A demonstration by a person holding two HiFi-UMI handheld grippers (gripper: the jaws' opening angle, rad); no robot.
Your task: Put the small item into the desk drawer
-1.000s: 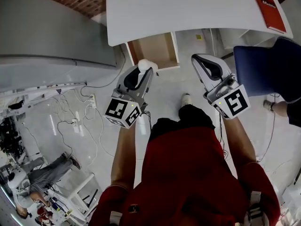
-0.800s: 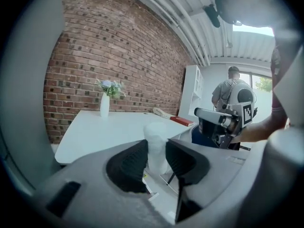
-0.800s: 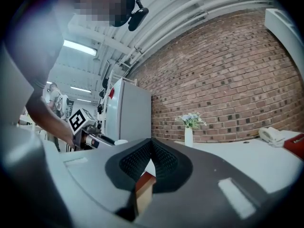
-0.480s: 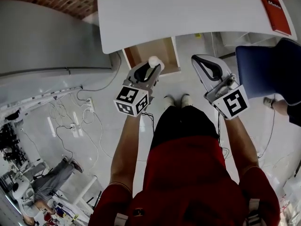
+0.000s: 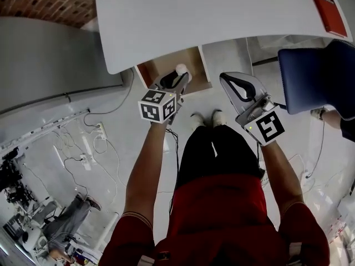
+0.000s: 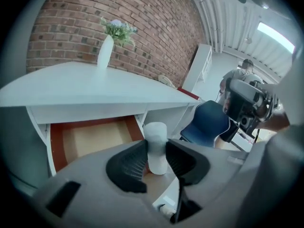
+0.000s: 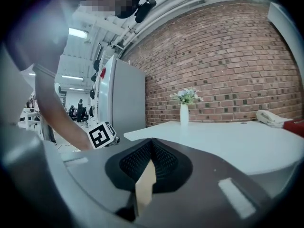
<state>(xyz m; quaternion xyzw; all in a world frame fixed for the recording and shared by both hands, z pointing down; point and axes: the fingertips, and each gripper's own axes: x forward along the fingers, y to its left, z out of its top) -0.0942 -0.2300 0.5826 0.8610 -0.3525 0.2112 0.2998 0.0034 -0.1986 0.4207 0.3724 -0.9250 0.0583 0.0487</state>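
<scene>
A small white cylinder (image 5: 181, 68) (image 6: 156, 146) stands upright between the pads of my left gripper (image 5: 178, 77) (image 6: 156, 159), which is shut on it. The gripper holds it over the front edge of the open desk drawer (image 5: 160, 66) (image 6: 90, 136), whose tan bottom shows nothing inside. The drawer hangs under the white desk top (image 5: 211, 15). My right gripper (image 5: 226, 80) (image 7: 151, 150) hovers to the right of the drawer at about the same height. Its jaws meet with nothing between them.
A blue chair (image 5: 316, 76) stands at the right by the desk. A red book (image 5: 331, 13) lies on the desk's far right, and a white vase with flowers (image 6: 105, 51) at its back. A grey cabinet (image 5: 50, 54) stands left. Cables (image 5: 91, 143) lie on the floor.
My left gripper has carried the white cylinder forward, from in front of the drawer to above its front edge. The right gripper has stayed about level beside it.
</scene>
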